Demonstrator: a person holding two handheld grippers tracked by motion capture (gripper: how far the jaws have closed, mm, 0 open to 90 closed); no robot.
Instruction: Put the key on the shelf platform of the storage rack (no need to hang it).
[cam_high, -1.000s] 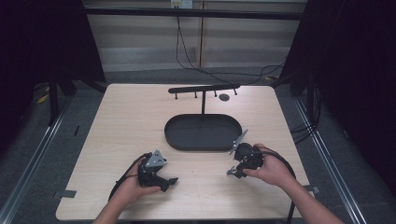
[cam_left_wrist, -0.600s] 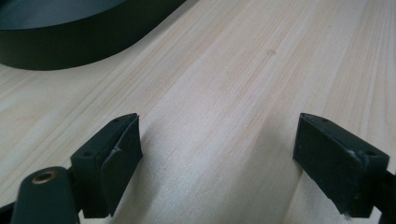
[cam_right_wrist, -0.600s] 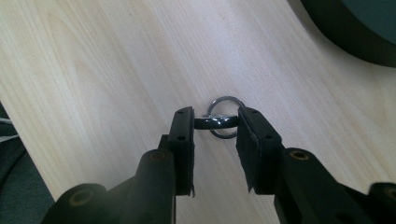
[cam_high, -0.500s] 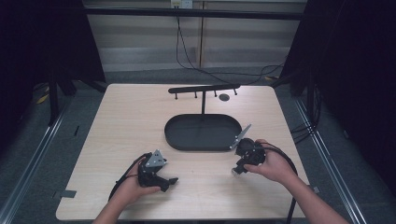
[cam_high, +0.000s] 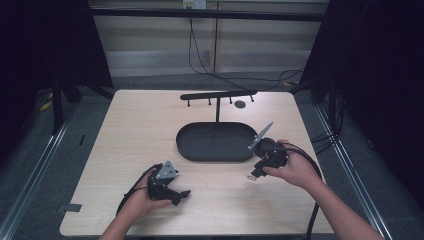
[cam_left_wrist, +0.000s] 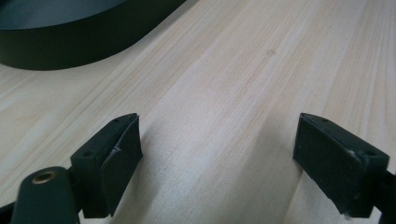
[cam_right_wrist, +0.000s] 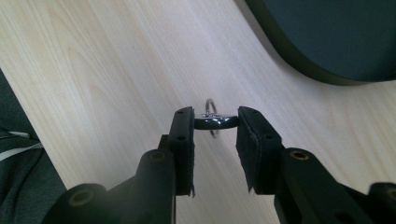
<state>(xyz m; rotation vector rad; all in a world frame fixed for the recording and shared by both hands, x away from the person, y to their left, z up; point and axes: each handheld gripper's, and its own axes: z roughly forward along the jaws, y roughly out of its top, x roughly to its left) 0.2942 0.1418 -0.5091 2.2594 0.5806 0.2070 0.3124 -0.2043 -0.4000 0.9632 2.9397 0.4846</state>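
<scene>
My right gripper (cam_high: 256, 172) hangs a little above the table near the right end of a black oval tray (cam_high: 215, 157). It is shut on a small dark piece with a metal ring (cam_right_wrist: 219, 123), pinched between the fingertips of this right gripper (cam_right_wrist: 215, 122). The ring (cam_high: 252, 176) dangles just over the wood. My left gripper (cam_high: 182, 194) rests on the table at the front left, held by a hand. In the left gripper view its jaws (cam_left_wrist: 217, 149) stand wide open over bare wood with nothing between them.
A black post with a crossbar of small hooks (cam_high: 218, 95) rises from the tray's back. The tray's wall (cam_left_wrist: 70, 46) lies ahead of the left gripper, and the tray's rim (cam_right_wrist: 299, 60) is at the upper right of the right gripper. A dark round hole (cam_high: 240, 104) marks the table's back.
The right gripper has lifted off the table with the ringed piece in its jaws. The left gripper has stayed where it was.
</scene>
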